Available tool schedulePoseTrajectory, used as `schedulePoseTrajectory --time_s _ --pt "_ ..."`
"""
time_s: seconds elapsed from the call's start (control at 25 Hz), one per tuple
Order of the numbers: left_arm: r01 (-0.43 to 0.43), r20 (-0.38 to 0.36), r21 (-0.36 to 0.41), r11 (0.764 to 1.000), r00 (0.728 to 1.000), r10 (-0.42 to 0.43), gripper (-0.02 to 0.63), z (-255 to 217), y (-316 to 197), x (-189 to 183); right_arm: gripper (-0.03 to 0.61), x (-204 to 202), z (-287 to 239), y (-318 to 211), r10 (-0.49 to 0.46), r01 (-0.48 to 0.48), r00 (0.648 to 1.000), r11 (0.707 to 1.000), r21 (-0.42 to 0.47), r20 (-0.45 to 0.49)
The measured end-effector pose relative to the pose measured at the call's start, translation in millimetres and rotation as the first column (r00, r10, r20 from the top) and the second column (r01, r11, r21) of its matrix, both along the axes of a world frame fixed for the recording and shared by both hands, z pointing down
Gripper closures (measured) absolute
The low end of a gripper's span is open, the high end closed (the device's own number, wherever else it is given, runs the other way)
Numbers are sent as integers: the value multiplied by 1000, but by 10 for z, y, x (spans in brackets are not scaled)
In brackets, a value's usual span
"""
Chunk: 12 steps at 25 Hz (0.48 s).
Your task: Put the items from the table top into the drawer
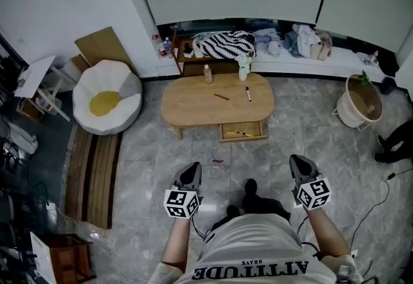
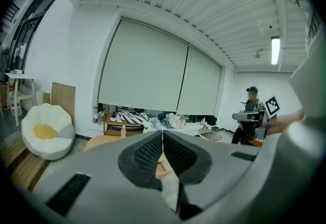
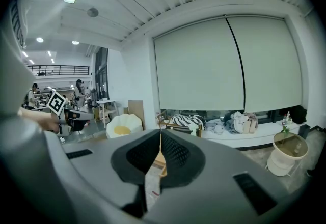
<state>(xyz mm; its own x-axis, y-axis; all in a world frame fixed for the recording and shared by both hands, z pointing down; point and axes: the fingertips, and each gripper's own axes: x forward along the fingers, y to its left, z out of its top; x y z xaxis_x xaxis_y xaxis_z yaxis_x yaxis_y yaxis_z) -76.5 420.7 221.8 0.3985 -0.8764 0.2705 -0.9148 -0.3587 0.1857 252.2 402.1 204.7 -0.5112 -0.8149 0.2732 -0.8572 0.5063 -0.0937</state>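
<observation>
Thin red pen (image 1: pixel 221 97), black marker (image 1: pixel 248 93) on oval wooden table (image 1: pixel 187 105), upper centre — approach step. Left gripper (image 1: pixel 191 172), right gripper (image 1: pixel 299 166) jaws together, empty — next: open, grasp.

Pen (image 1: pixel 248 93) on table (image 1: pixel 190 106), drawer (image 1: pixel 242 139) beneath

Oval table (image 1: pixel 193 107): bottle (image 1: pixel 208 74), vase (image 1: pixel 243 71), pen (image 1: pixel 221 97), marker (image 1: pixel 248 93)

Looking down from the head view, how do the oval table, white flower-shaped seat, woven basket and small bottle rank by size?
Largest to smallest:
1. oval table
2. white seat
3. woven basket
4. small bottle
All four lie at a similar distance from the camera, so the order looks reliable.
</observation>
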Motion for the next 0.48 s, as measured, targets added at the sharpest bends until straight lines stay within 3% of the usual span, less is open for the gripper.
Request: schedulePoseTrajectory --time_s 0.48 --pt "29 -1 -20 999 1000 -29 592 115 -488 23 557 -82 211 -662 -56 56 998 997 -46 16"
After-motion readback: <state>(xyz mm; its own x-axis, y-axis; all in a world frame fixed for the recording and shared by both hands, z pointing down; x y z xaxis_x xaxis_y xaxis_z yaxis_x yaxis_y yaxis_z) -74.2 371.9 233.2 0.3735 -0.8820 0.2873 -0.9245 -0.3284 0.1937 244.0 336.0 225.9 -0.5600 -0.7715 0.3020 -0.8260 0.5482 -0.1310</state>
